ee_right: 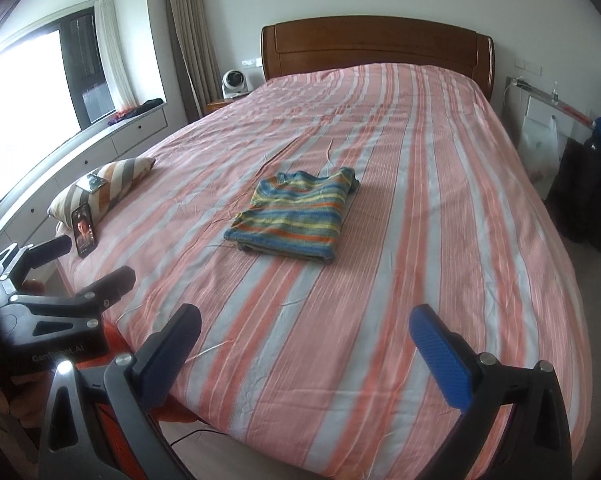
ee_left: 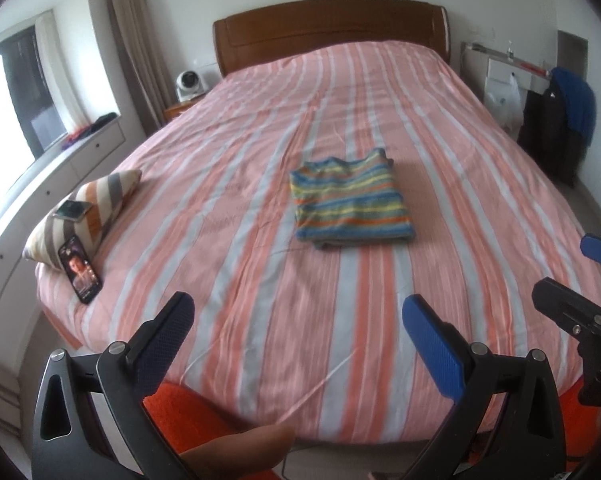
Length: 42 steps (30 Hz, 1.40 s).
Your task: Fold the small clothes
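A small striped shirt (ee_left: 350, 198) in blue, yellow and orange lies folded into a neat rectangle on the pink striped bed (ee_left: 260, 152). It also shows in the right wrist view (ee_right: 294, 212). My left gripper (ee_left: 298, 314) is open and empty, held back over the foot of the bed, well short of the shirt. My right gripper (ee_right: 306, 326) is open and empty too, at the same distance from the shirt. The right gripper shows at the right edge of the left wrist view (ee_left: 576, 280); the left gripper shows at the left of the right wrist view (ee_right: 94, 262).
A striped pillow (ee_left: 90, 210) lies at the bed's left edge with one phone (ee_left: 72, 210) on it and another phone (ee_left: 80, 274) leaning against it. A wooden headboard (ee_left: 332, 30) stands at the far end. Dark clothes (ee_left: 560, 120) hang right of the bed.
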Motion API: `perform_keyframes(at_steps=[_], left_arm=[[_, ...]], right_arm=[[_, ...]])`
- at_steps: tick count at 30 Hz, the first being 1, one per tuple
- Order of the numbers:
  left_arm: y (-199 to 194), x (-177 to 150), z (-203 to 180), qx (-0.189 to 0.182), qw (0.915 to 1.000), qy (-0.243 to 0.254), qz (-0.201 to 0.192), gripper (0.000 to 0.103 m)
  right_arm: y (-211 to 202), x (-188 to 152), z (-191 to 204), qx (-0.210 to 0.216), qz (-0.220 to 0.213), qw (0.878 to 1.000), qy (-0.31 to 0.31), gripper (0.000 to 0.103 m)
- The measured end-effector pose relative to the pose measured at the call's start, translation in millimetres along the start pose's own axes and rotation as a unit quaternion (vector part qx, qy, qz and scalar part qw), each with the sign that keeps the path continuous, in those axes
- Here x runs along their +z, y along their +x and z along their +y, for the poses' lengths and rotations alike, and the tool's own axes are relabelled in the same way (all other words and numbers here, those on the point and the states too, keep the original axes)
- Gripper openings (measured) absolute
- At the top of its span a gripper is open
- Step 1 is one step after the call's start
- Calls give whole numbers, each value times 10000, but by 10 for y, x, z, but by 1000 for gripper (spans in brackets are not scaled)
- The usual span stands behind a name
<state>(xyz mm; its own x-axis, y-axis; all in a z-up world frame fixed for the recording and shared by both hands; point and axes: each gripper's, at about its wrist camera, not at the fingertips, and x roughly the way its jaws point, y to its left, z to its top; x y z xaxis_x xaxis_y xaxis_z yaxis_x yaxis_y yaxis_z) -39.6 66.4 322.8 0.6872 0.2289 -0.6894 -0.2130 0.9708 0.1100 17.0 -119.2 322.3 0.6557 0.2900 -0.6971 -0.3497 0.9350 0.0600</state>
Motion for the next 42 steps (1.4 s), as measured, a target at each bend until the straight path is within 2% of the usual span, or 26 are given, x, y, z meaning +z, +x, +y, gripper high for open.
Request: perform_keyframes(at_steps=[6, 11, 15, 24, 32, 37, 42], left_arm=[[20, -7, 4, -32, 10000, -48, 64, 103], [26, -21, -5, 210, 9998, 14, -13, 103], [47, -21, 18, 114, 9999, -44, 77, 103], [33, -17, 5, 231, 9997, 67, -19, 103], [44, -5, 19, 219, 9998, 24, 17, 103], [66, -14, 37, 25, 9999, -90, 136, 103], [38, 11, -8, 21, 10000, -22, 72, 103]], right_arm=[[18, 28, 53, -72, -2, 9999, -91, 102], [57, -7, 85, -179, 73, 9997, -177, 102], [53, -13, 89, -222, 95, 9994, -241, 102], [54, -5, 193, -252, 164, 9986, -427, 102], [54, -8, 168, -300, 165, 9988, -351, 102], [93, -9, 158, -307, 221, 9985, -393, 102], [-4, 94, 128, -217, -92, 9994, -258, 102]])
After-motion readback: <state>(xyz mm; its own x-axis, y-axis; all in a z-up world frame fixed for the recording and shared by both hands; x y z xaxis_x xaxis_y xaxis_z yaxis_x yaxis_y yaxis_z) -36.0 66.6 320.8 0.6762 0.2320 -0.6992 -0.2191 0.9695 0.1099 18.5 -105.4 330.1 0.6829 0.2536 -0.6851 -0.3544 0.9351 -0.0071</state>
